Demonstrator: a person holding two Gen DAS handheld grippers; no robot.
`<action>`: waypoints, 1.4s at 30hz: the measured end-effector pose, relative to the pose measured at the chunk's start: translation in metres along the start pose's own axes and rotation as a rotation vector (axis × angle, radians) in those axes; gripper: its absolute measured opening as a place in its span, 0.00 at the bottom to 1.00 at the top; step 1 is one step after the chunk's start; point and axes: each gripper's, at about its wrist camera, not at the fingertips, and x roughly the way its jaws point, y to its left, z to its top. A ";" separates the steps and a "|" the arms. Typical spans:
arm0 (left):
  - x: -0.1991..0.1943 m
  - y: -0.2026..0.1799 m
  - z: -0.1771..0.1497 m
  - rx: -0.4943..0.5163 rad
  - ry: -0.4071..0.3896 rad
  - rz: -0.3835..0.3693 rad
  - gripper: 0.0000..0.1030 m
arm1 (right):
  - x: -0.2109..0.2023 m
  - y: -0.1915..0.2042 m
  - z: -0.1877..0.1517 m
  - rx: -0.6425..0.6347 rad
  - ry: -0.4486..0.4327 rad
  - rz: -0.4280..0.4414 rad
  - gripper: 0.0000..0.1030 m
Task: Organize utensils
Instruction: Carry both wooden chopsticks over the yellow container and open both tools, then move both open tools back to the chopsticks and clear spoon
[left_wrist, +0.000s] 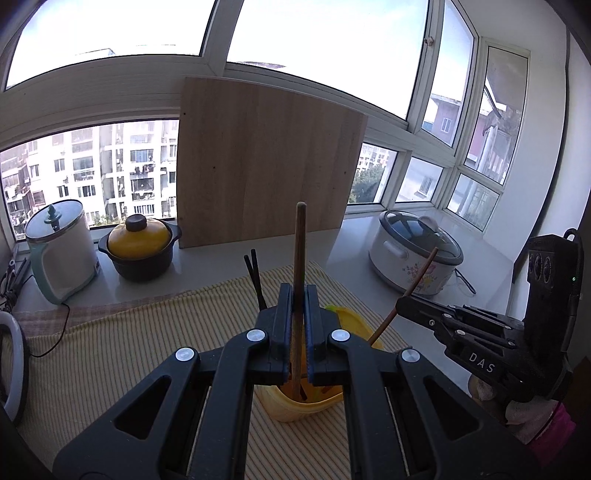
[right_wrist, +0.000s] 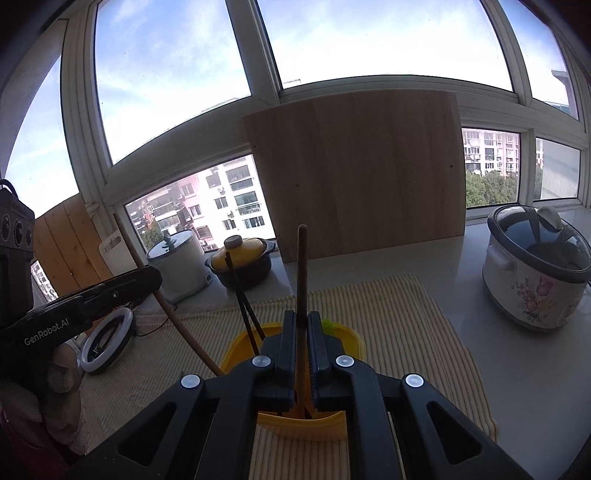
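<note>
Jaws, left gripper: closed on a brown wooden chopstick, the stick upright between the pads, its lower end down inside the yellow holder. Jaws, right gripper: likewise closed — clamped on a second brown chopstick, upright, its lower end inside the same holder. Each gripper shows in the other's view, both held over the holder, the sticks leaning apart at their tops. Holder: yellow plastic cup standing on the near middle of a yellow striped cloth; two black chopsticks already stand in it, tilted to the left. Surface: pale counter beneath the cloth, running to a window sill. Far side, left to right: white kettle with pale green trim, black pot with yellow lid, wooden board leaning upright against the window, white flowered cooker with glass lid. Near left: white ring light lying flat. Room: large white-framed windows wrapping round the corner — apartment blocks and trees outside, bright sky.
</note>
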 end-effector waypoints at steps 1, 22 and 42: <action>0.004 0.000 -0.003 -0.003 0.011 -0.001 0.03 | 0.003 -0.001 -0.002 0.001 0.008 -0.002 0.03; 0.014 0.031 -0.055 -0.074 0.163 0.074 0.35 | 0.014 0.000 -0.021 -0.018 0.055 -0.048 0.28; -0.061 0.151 -0.151 -0.183 0.251 0.357 0.78 | 0.010 0.105 -0.048 -0.264 0.100 0.076 0.74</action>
